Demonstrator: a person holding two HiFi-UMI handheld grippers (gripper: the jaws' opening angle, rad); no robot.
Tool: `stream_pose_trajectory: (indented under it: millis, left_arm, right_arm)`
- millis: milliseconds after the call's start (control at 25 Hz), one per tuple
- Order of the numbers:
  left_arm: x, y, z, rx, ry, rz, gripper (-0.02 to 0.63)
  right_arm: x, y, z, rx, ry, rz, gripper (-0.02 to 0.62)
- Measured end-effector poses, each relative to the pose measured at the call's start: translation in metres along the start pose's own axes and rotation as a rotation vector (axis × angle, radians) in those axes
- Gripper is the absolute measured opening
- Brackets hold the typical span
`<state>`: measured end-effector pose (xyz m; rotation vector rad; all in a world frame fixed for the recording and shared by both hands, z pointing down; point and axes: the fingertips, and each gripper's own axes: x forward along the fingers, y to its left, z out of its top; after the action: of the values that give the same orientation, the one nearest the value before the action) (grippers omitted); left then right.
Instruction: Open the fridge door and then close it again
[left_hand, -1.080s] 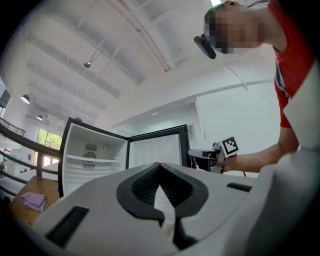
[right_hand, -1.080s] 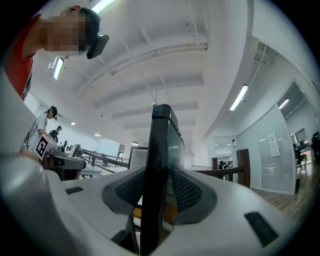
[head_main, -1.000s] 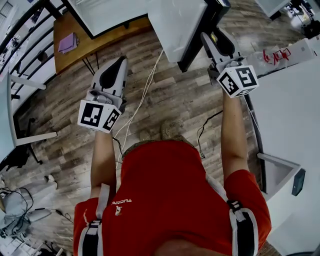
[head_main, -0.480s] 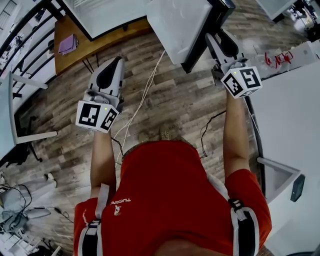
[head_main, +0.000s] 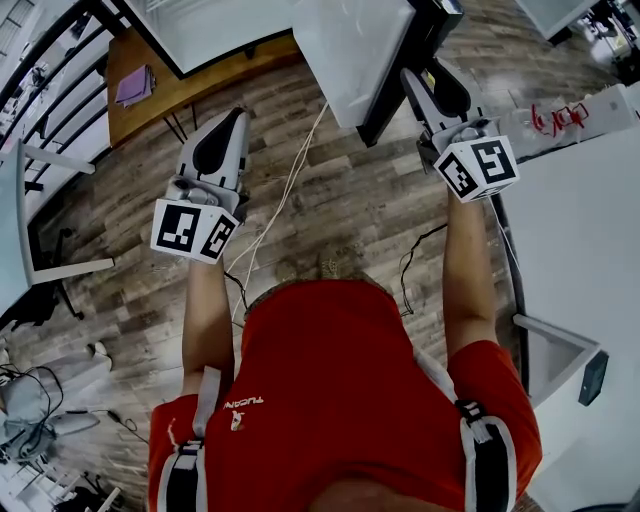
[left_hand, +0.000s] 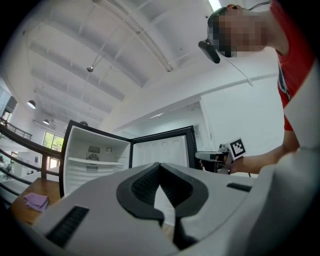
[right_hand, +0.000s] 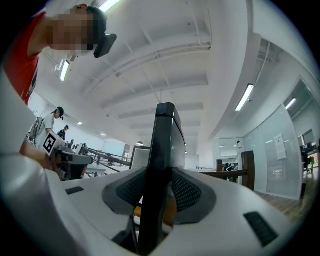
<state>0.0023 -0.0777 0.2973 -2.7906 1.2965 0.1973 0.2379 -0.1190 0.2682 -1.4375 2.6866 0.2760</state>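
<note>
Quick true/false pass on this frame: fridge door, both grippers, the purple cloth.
1. The fridge door is open. True.
2. The left gripper holds the door. False: it is shut on nothing, away from the fridge.
3. The right gripper is clamped on the door's edge. True.
4. The purple cloth lies on the floor. False: it lies on the wooden table.

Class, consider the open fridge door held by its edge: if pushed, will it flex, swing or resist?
Probably stiff: the fridge door shows a straight, thick edge in the right tongs. It would likely swing rather than slide, as it stands open from the fridge cabinet. Its thickness suggests weight.
</note>
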Motion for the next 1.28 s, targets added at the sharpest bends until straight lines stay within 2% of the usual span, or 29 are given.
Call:
stream_pose_trajectory:
  millis: [480,1080,1280]
  left_arm:
    - [0.003,-0.003,0.003,0.018,-0.001,0.057,0.009]
    - [-0.010,0.002,-0.001,0.032,0.008,0.195,0.009]
    - [-0.022,0.020,0.000,0.035,0.001,0.220,0.009]
  right_arm:
    - [0.021,0.044,0.004,-0.025,-0.035,0.104,0.184]
    - [0.056,0.103,0.001,-0.022,-0.105,0.236,0.216]
    - [0.075,0.129,0.000,-0.027,-0.108,0.272,0.224]
